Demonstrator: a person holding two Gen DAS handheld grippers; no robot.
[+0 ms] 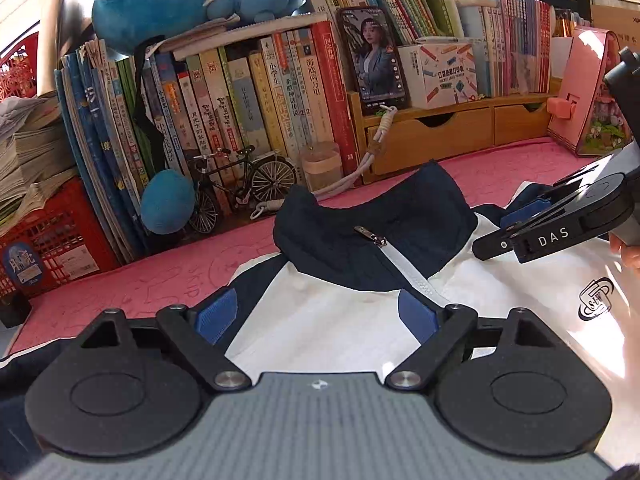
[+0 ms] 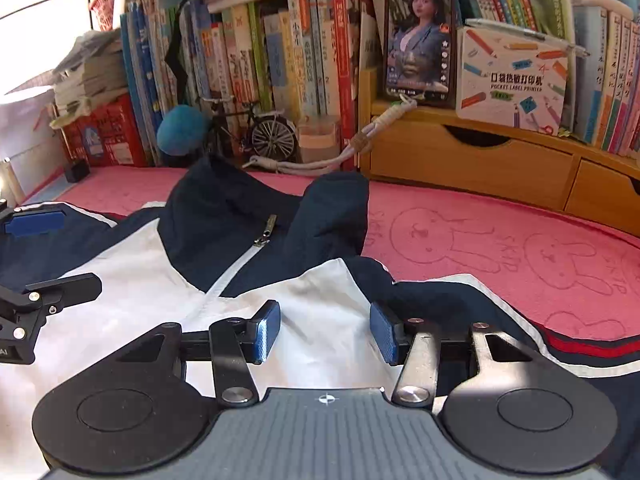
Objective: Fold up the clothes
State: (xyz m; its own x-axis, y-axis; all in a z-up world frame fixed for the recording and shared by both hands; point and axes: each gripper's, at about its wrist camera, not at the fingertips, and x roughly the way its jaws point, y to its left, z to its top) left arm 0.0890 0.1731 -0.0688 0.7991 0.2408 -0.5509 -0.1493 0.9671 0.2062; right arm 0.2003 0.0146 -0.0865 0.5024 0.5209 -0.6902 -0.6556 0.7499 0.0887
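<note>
Left gripper (image 1: 316,316): tilted down over the white chest of the jacket (image 1: 340,320), jaws spread wide, nothing between the blue pads, released
Right gripper (image 2: 325,330): tilted down over the jacket (image 2: 320,312) near its right shoulder, jaws about half apart, white cloth under the gap; the pads do not pinch it, released
Each in the other's view: right gripper (image 1: 532,224) at the right edge of the left view, beside the collar; left gripper (image 2: 36,256) at the left edge of the right view
Hand: a fingertip (image 1: 628,252) shows behind the right gripper
Jacket: lies front up on the pink mat (image 2: 500,248), zip (image 2: 262,232) closed, navy collar (image 1: 360,224) standing up in folds toward the books
Far edge: books (image 1: 240,92), a toy bicycle (image 1: 240,188), a cup (image 1: 320,164), and wooden drawers (image 2: 480,160) line the back of the table, near the collar
Open room: bare mat right of the jacket, and a strip left of it in front of the red crate (image 1: 52,248)
</note>
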